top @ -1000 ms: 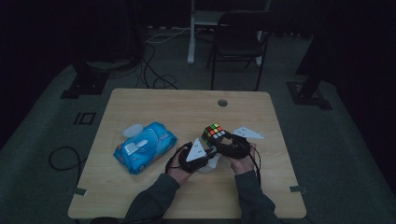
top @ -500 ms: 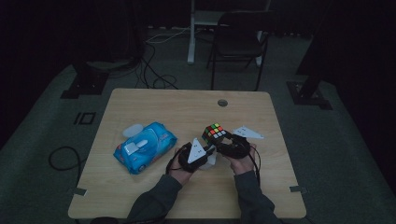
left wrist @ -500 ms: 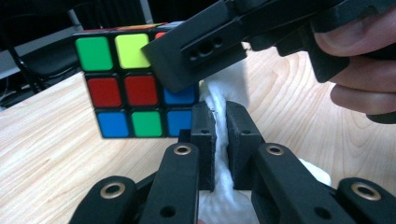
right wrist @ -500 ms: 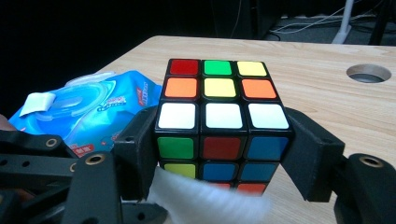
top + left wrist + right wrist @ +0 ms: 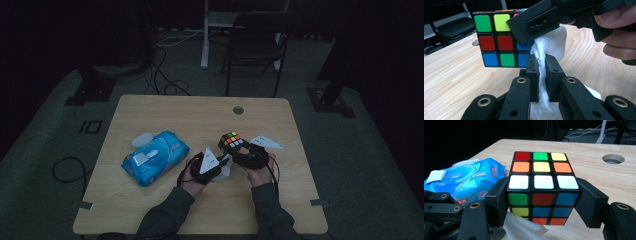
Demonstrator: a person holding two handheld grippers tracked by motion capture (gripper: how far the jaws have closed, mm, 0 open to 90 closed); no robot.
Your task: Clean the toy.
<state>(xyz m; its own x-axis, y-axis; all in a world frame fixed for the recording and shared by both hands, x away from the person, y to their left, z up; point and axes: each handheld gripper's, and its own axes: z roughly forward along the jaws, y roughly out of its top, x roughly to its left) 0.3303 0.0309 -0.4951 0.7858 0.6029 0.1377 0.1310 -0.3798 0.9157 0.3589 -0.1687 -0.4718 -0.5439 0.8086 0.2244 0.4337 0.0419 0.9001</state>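
A scrambled Rubik's cube is held just above the wooden table, with my right gripper shut on its two sides. From above, the cube sits right of the table's centre, at the front of the right gripper. My left gripper is shut on a crumpled white wipe, which touches the cube at its lower corner. One black jaw of the right gripper covers part of the cube's face there. The wipe shows below the cube, and the left gripper lies close at the cube's left.
A blue pack of wet wipes, lid open, lies left of the hands and also appears as the wipes pack. A cable hole is at the table's far side. A dark chair and floor cables stand beyond the table.
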